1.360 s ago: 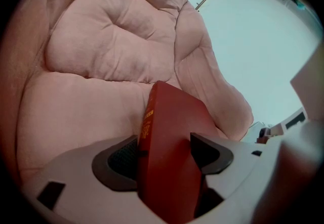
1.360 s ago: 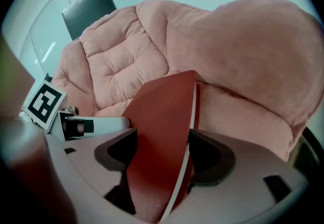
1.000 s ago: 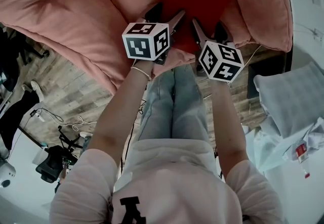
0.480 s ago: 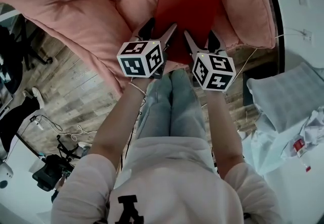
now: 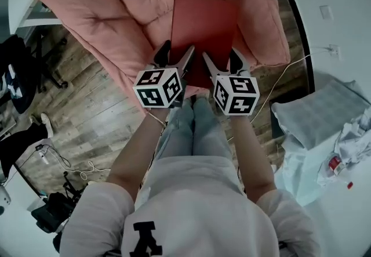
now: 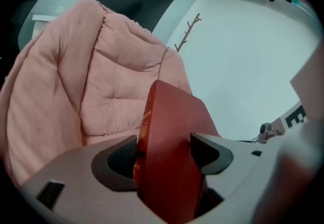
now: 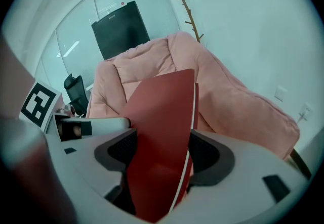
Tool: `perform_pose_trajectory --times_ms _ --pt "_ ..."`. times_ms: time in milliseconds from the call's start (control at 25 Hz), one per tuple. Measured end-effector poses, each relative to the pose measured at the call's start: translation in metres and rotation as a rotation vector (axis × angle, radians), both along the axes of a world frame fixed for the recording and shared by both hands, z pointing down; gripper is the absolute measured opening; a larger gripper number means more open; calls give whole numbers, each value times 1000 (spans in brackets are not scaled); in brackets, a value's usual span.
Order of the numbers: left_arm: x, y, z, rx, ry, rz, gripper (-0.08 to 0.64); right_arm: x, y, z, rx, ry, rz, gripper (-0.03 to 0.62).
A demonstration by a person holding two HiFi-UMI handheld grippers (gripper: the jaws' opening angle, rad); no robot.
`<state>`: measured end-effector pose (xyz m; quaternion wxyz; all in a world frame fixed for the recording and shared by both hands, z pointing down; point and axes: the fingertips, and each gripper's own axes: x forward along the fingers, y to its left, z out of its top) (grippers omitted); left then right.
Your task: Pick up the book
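Note:
A red book (image 5: 203,32) is held up over a pink cushioned armchair (image 5: 110,24), gripped along its near edge by both grippers. My left gripper (image 5: 175,60) is shut on the book's left near corner; in the left gripper view the red book (image 6: 169,162) stands between the jaws of my left gripper (image 6: 164,154), its spine with gold lettering facing left. My right gripper (image 5: 223,61) is shut on the right near corner; in the right gripper view the book (image 7: 159,137) fills the gap of my right gripper (image 7: 162,154), white page edges showing.
The person's legs (image 5: 194,131) stand below the book. Wooden floor (image 5: 87,116) lies to the left with cables (image 5: 55,160). A grey cloth-covered piece (image 5: 316,119) and a bottle (image 5: 334,164) are at the right. A dark screen (image 7: 120,28) and coat rack (image 7: 186,8) stand behind the chair.
Both grippers and the book have come lower in the picture and nearer the person's body; more of the book's cover and of the chair shows now.

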<state>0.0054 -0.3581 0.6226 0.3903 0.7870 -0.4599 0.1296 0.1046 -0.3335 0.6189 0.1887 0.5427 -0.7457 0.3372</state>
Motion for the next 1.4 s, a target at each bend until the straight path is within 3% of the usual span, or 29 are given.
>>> perform_pose_trajectory --times_ms 760,1400 --pt "-24 -14 -173 228 4 -49 319 -23 -21 -168 202 -11 -55 319" --pt "-28 -2 -260 410 -21 -23 321 -27 -17 -254 322 -21 -72 319"
